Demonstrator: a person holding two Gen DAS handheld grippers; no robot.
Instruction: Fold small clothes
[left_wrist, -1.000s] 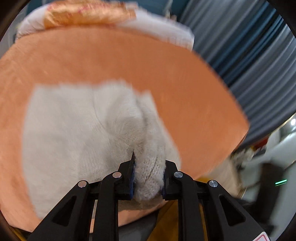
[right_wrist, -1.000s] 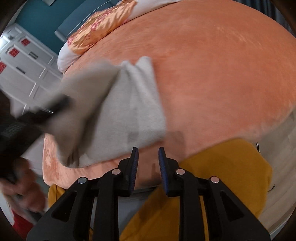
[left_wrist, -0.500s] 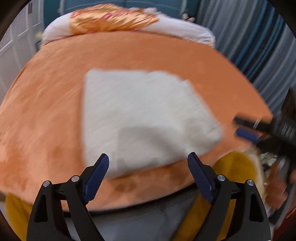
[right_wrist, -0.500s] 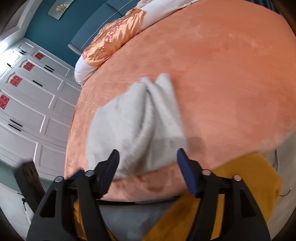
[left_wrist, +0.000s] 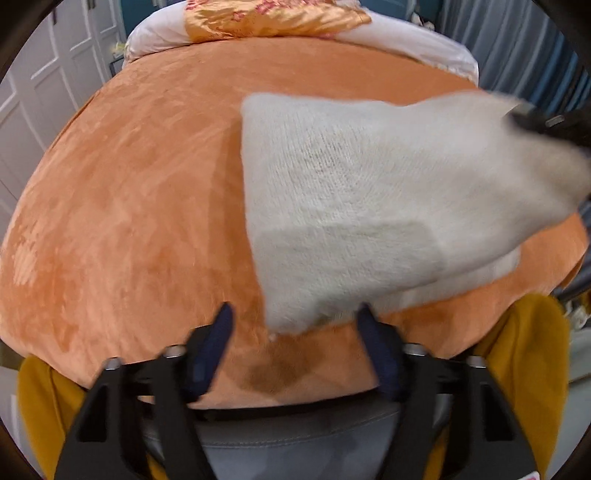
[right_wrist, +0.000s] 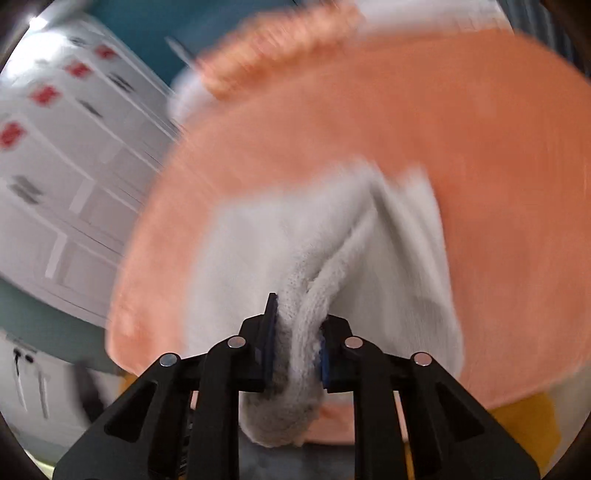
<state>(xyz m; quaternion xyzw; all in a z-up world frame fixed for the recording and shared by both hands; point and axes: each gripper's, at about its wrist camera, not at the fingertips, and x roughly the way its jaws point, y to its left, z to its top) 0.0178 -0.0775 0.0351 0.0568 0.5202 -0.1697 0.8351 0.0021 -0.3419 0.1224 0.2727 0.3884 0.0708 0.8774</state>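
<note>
Our right hand-held gripper (right_wrist: 295, 343) was clamped tight on a bunched edge of the white knit cloth (left_wrist: 351, 206), lifting that side off the bed (left_wrist: 129, 203); rest of the cloth lay on the orange cover. In the left wrist view it sat from centre to 3 o'clock, w/ the raised corner at approx 2 o'clock. Our left hand-held gripper (left_wrist: 295, 343) hung wide open w/ nothing in it, near cloth corner just above its fingers. Pillow (left_wrist: 273, 18) lay at 12 o'clock. Right view was blurred.
</note>
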